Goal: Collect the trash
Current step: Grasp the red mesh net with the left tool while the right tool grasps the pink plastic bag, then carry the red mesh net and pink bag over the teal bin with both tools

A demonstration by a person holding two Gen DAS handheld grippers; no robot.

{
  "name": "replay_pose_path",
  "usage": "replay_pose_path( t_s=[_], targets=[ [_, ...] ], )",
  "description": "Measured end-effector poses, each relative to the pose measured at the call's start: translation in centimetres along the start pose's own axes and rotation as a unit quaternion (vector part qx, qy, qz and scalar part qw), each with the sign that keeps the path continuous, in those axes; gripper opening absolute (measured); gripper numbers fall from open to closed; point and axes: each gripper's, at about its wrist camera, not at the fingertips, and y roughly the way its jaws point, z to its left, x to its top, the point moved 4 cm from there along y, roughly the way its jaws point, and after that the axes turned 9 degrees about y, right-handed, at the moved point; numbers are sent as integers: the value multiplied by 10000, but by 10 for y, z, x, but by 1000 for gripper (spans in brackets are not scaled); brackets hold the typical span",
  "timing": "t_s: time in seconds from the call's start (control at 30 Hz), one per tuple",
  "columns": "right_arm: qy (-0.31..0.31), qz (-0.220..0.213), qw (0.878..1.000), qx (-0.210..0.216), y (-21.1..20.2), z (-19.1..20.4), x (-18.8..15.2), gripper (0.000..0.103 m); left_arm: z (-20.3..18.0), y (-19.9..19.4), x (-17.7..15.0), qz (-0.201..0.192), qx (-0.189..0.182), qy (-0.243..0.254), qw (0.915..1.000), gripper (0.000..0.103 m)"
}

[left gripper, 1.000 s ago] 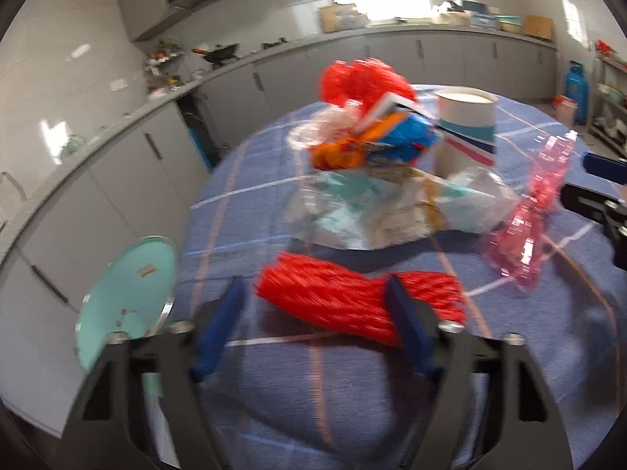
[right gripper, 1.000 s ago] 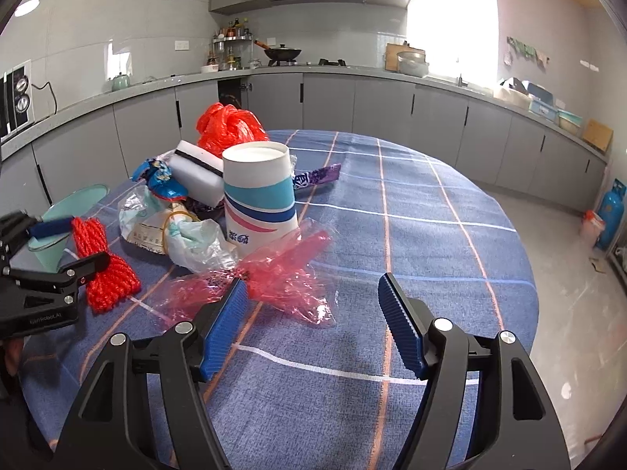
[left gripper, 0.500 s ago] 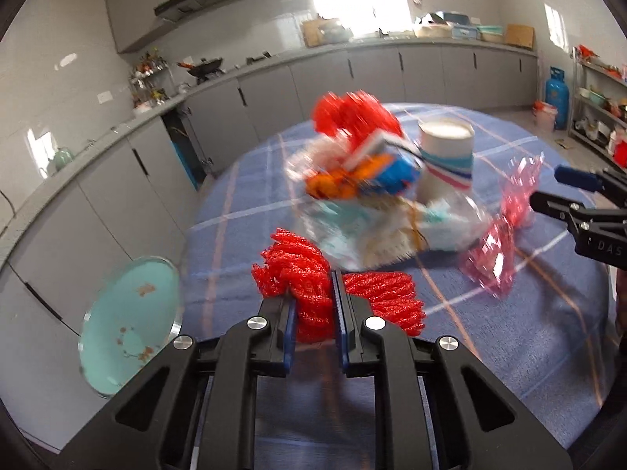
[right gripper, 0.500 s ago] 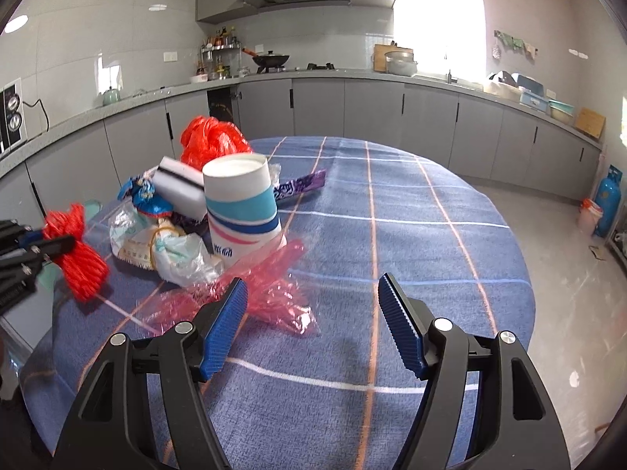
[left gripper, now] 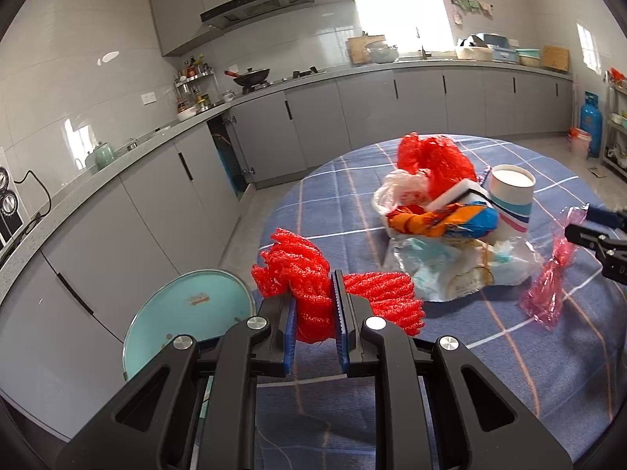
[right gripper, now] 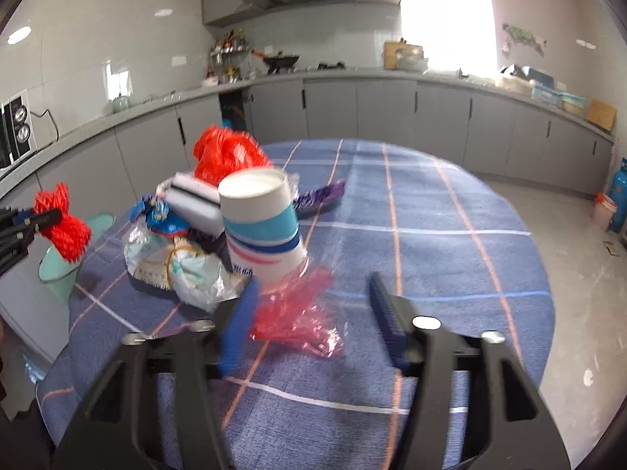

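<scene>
My left gripper [left gripper: 336, 313] is shut on a red foam net [left gripper: 309, 274] and holds it above the table's left edge; the net [right gripper: 62, 227] also shows at far left in the right wrist view. My right gripper [right gripper: 313, 286] hangs low over a crumpled pink plastic wrapper [right gripper: 298, 313]. Its jaws are closing with the wrapper between them; the right pad stands apart from it. Behind lies a trash pile: a paper cup [right gripper: 258, 227], a red mesh bag [right gripper: 227, 152], clear plastic bags [right gripper: 188, 266] and a sponge [right gripper: 196, 199].
A round table with a blue checked cloth [right gripper: 431, 215] carries everything. A teal bin [left gripper: 188, 313] stands on the floor by the table's left edge, below the held net. A purple wrapper [right gripper: 317, 197] lies behind the cup. Grey kitchen cabinets ring the room.
My left jaws shut on the red net and lifted it off the cloth toward the left. My right jaws have narrowed around the pink wrapper.
</scene>
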Motion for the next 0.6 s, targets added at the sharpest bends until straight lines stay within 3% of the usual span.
replay_pose_path(
  t_s=[0.07, 0.13, 0.6],
  targets=[
    [1, 100, 9999, 73, 2, 2, -2, 29, 3, 0, 1, -8, 30, -26, 10000, 17],
    [-68, 28, 9999, 118, -3, 5, -3, 9, 7, -1, 3, -19, 59, -62, 10000, 17],
    [-441, -645, 9943, 725, -61, 50, 29, 5, 46, -18, 2, -163, 506, -247, 9983, 17]
  ],
)
